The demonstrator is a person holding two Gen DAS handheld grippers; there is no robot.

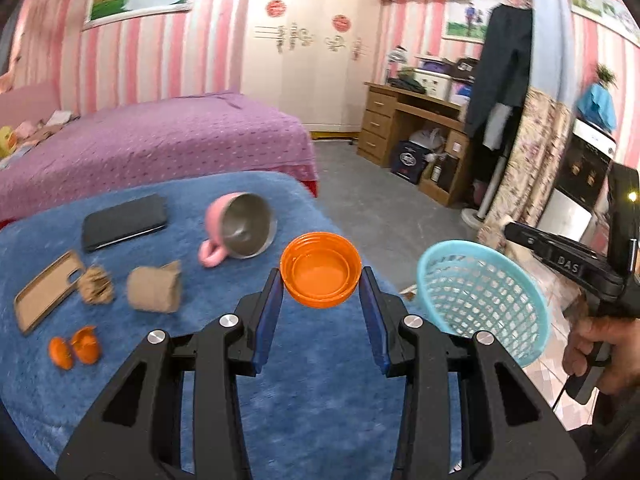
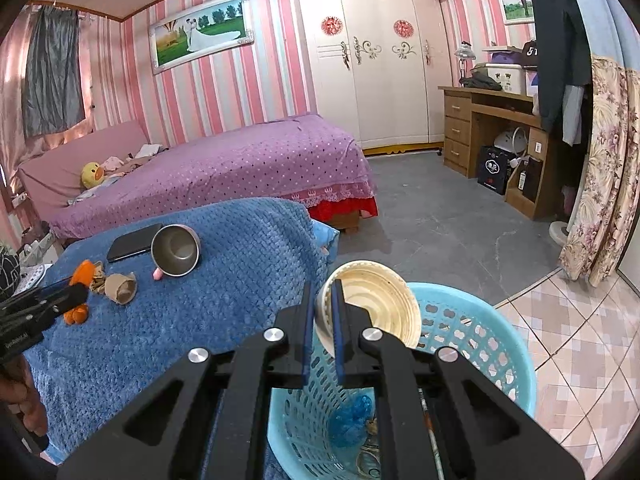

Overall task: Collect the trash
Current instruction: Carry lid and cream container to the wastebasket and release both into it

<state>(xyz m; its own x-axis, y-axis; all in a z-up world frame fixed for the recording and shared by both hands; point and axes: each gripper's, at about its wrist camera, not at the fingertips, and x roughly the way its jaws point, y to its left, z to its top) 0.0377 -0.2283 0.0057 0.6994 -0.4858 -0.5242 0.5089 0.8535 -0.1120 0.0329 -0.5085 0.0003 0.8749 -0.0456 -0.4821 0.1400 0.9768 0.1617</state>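
Left claw [image 1: 321, 280] is clamped on the orange lid [image 1: 320, 268], basket [image 1: 480, 300] just to its right. Right claw [image 2: 323, 316] pinches the basket [image 2: 472, 360] rim. Next, I'd guess: swing over, drop it in. Peels [image 1: 74, 346] wait further left.

a home bedroom: purple-covered bed [image 2: 224, 168], white wardrobe [image 2: 380, 60], wooden desk [image 2: 480, 120]

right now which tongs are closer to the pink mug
Left. The left tongs, holding an orange lid, sit just beside the pink mug; the right tongs are off the table edge over the blue basket.
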